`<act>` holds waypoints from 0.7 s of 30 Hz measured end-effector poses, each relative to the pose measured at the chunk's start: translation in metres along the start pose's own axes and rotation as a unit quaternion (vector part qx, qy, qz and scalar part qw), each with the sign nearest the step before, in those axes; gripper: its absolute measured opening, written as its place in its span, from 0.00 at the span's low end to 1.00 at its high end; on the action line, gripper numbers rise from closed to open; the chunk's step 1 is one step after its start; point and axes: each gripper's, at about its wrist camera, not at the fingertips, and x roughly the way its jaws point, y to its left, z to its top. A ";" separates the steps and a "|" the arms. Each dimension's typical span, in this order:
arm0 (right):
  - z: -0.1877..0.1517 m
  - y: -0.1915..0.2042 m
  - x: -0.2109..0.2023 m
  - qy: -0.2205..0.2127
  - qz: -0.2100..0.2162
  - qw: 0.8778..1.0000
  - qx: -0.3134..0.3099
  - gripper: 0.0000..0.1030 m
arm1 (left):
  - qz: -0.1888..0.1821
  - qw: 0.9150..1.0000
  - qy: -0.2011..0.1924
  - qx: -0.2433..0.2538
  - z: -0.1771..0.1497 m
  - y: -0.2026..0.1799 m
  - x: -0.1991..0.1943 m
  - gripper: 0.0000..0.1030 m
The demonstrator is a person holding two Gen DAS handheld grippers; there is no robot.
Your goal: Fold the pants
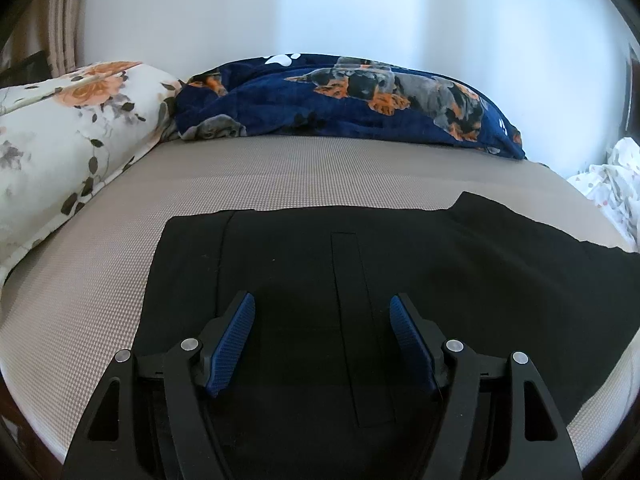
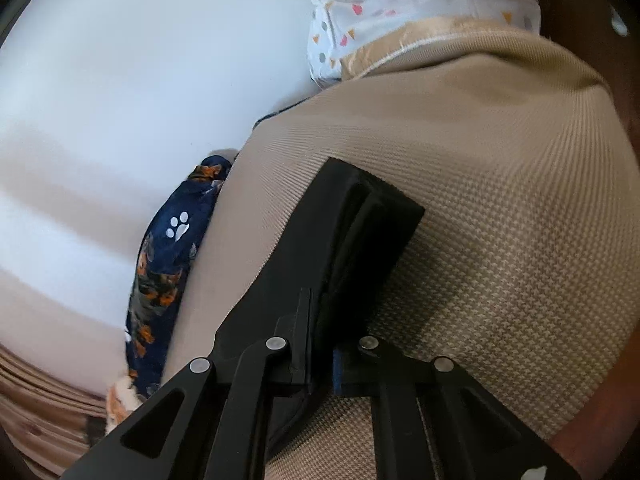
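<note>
Black pants (image 1: 400,264) lie flat across the near part of the bed's tan mattress cover (image 1: 320,176), waistband end toward the floral pillow (image 1: 60,140) at the left edge, legs running off toward the right edge.

Left gripper (image 1: 322,320): fingers spread wide, blue pads (image 1: 236,344) clear of the fabric on both sides, hovering over the seat area. Gripping nothing.

Right gripper (image 2: 320,360): fingers clenched on a black fold of the pants (image 2: 360,216), which sticks out past the tips over the mattress cover near its right edge. The view is tilted hard and blurred, so I can't tell how much cloth is in the pinch.

Risks, as I judge them:
- Only one end is held. If the right hand pulls the leg over now, the free waistband end can drag or skew and the fold comes out crooked.
- A thin pinch may hold just the top layer; the lower layer stays behind and bunches.
- Left fingers closing where they hang would grab mid-panel, not an edge, and make a ridge.
- The dog-print blanket (image 1: 340,96) along the far edge leaves limited room; a long swing could snag it.
</note>
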 end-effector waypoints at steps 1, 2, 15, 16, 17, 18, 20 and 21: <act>0.000 0.004 -0.001 -0.002 -0.003 1.000 -0.009 0.07 | 0.000 1.000 0.000 0.000 0.000 0.000 0.000 0.69; -0.001 0.008 -0.003 -0.005 -0.006 1.000 -0.018 0.07 | 0.000 1.000 0.000 0.000 0.000 0.000 0.000 0.69; -0.022 0.081 -0.009 -0.014 0.003 0.993 -0.120 0.07 | -0.004 0.999 -0.007 -0.035 0.001 0.005 -0.009 0.69; -0.025 0.087 -0.008 -0.012 0.006 0.992 -0.126 0.07 | -0.006 0.999 -0.007 -0.037 0.001 0.006 -0.009 0.69; -0.029 0.093 -0.007 -0.008 0.012 0.991 -0.130 0.07 | -0.007 0.999 -0.008 -0.038 0.001 0.006 -0.010 0.69; -0.034 0.098 -0.006 -0.004 0.017 0.991 -0.135 0.07 | -0.007 0.999 -0.009 -0.037 0.001 0.005 -0.010 0.69; -0.045 0.110 -0.001 0.007 0.027 0.989 -0.147 0.07 | -0.005 0.999 -0.008 -0.035 0.000 0.003 -0.009 0.69; -0.050 0.114 0.001 0.012 0.031 0.988 -0.151 0.07 | -0.004 0.999 -0.008 -0.034 0.000 0.003 -0.009 0.69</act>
